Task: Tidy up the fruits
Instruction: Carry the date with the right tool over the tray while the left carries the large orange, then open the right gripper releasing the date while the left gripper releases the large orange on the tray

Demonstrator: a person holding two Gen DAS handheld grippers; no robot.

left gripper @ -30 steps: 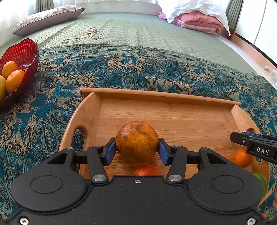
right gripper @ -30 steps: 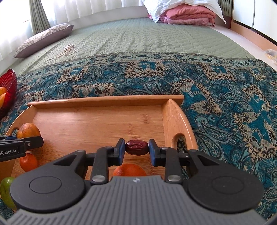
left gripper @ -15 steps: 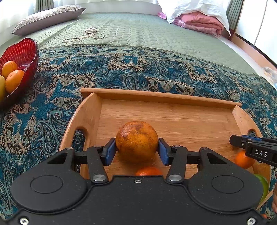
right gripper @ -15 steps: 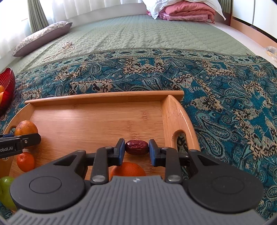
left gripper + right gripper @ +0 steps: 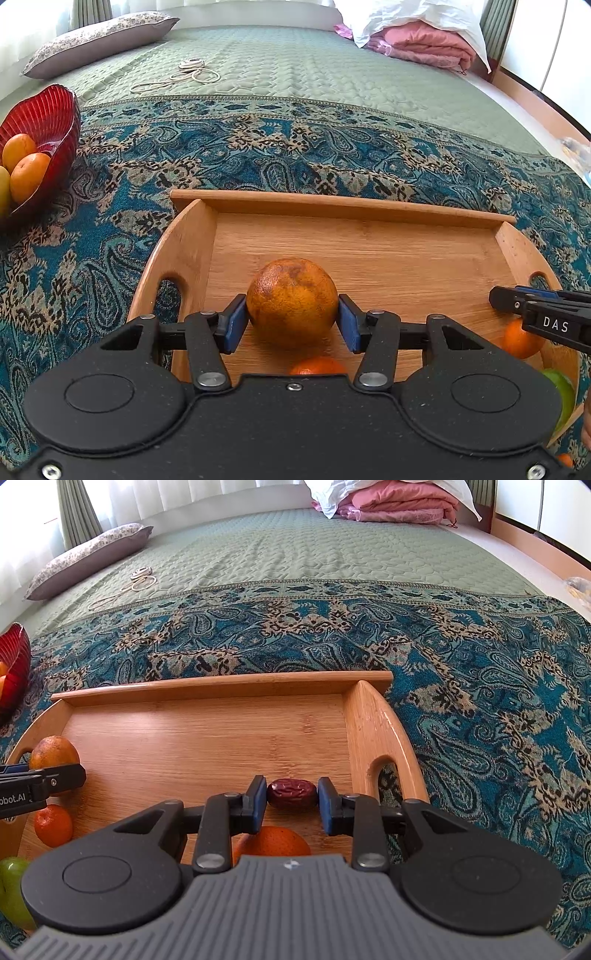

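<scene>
The left gripper (image 5: 292, 317) is clamped on a large mottled orange (image 5: 291, 301), with both blue pads pressed against its sides, over the left part of a wooden tray (image 5: 332, 210). The right gripper (image 5: 291, 799) is clamped on a dark red date (image 5: 291, 794), held between its pads near the tray's right handle wall (image 5: 380, 738). The tray rests on a teal paisley throw (image 5: 258, 155) spread across a bed with a green quilted cover (image 5: 295, 70). Loose fruit in the tray: a small orange (image 5: 53, 825) and a green fruit (image 5: 13, 890) at the left near corner in the right wrist view, and another orange (image 5: 273, 842) just below the date. A red ribbed bowl (image 5: 44, 110) holding oranges (image 5: 27, 175) stands on the throw, well apart from the tray's left side.
</scene>
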